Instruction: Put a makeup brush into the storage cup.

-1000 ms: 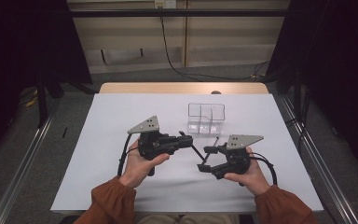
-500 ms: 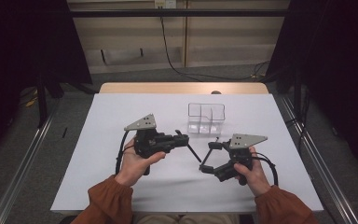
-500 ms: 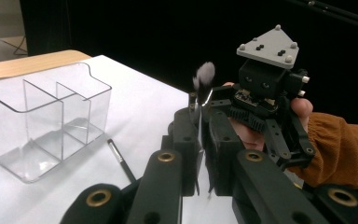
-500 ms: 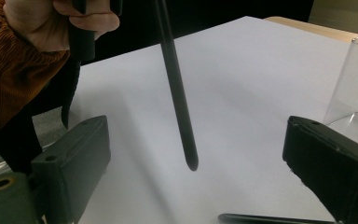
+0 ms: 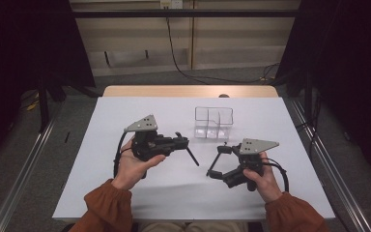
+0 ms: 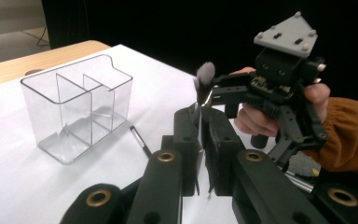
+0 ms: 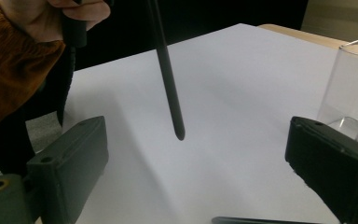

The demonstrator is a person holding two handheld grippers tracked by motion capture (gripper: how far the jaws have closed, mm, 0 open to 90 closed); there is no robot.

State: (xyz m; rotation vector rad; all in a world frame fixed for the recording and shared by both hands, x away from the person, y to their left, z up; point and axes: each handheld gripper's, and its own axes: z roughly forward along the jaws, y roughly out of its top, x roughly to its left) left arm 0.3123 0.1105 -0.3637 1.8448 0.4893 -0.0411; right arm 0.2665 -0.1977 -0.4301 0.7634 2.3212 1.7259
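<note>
Left tongs (image 5: 186, 145) were pinching a makeup brush (image 5: 191, 155) mid-handle above the counter (image 5: 125, 116), right tongs (image 5: 216, 162) had just been opening, nothing between them; looked light, stiff, slippery, so I'd grab the handle, not the bristles.

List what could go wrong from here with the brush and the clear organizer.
1. The left gripper clamps the makeup brush on its thin handle, which hangs slanted over the white table cover; it may pivot or slip.
2. The right gripper has just opened with nothing between its jaws, so a handover could miss the handle tip.
3. The clear organizer looks light; a bump could slide or tip it.
</note>
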